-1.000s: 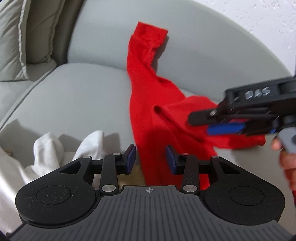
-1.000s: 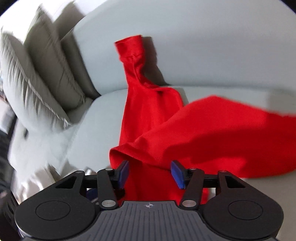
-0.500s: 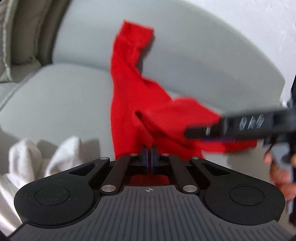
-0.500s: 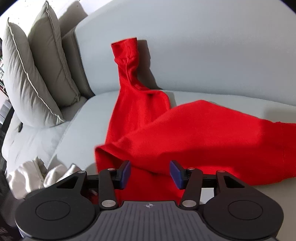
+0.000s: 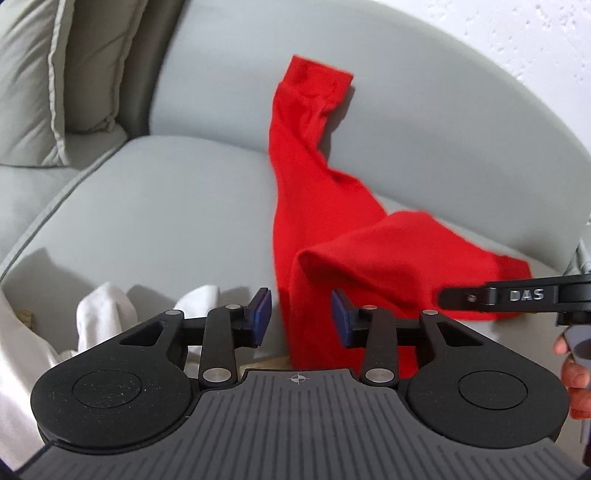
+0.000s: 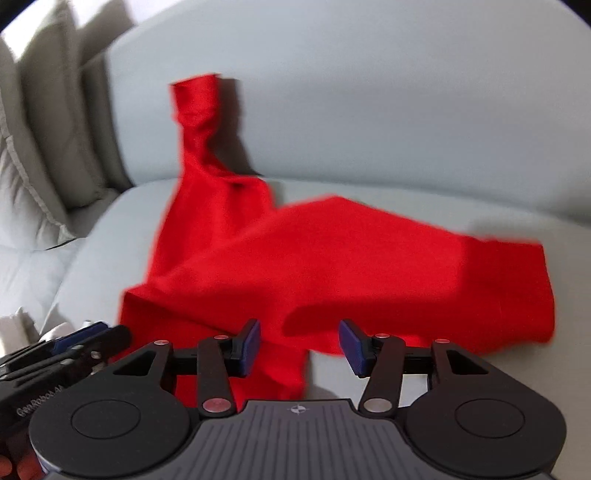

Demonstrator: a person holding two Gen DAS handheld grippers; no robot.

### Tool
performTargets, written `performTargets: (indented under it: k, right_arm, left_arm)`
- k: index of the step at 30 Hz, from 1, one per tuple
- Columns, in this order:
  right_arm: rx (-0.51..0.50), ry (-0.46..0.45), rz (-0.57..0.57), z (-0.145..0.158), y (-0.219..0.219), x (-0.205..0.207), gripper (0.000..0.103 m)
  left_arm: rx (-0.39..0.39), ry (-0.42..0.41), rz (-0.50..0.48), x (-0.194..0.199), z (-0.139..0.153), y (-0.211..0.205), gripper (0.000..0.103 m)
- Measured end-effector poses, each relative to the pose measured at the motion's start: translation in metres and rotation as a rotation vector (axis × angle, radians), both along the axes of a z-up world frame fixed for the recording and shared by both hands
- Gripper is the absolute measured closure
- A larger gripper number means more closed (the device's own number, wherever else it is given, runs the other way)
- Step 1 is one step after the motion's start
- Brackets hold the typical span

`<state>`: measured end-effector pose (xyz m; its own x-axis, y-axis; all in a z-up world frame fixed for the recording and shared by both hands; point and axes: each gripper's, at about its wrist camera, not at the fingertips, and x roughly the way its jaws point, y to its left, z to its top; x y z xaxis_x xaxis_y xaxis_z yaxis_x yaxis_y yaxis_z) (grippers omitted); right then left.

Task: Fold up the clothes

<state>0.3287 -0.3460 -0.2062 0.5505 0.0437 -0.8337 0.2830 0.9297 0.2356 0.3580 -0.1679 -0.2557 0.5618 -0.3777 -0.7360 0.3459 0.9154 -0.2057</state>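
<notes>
A red long-sleeved garment [image 5: 332, 229] lies on the grey sofa seat [image 5: 166, 206], one sleeve running up the backrest, its body folded over to the right. It also shows in the right wrist view [image 6: 295, 258]. My left gripper [image 5: 301, 317] is open, its blue pads either side of the garment's near edge, holding nothing. My right gripper [image 6: 299, 345] is open and empty just above the garment's near fold. The right gripper's side also shows in the left wrist view [image 5: 517, 297], at the right.
White clothes [image 5: 99, 314] lie bunched at the seat's near left. Grey cushions [image 5: 55, 74] stand at the left against the backrest [image 5: 406, 110]. A white wall [image 5: 517, 33] is behind the sofa.
My left gripper was open, shut half a second ago at the garment's near edge, and is open again now. The right gripper stayed open and shifted a little; the garment's fold lies flatter.
</notes>
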Motion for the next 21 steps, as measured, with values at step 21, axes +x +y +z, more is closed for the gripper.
performTargets:
  k: [21]
  right_arm:
    - [-0.279, -0.08, 0.254, -0.019, -0.007, 0.096, 0.06]
  left_arm:
    - [0.068, -0.022, -0.041, 0.004, -0.021, -0.019, 0.064]
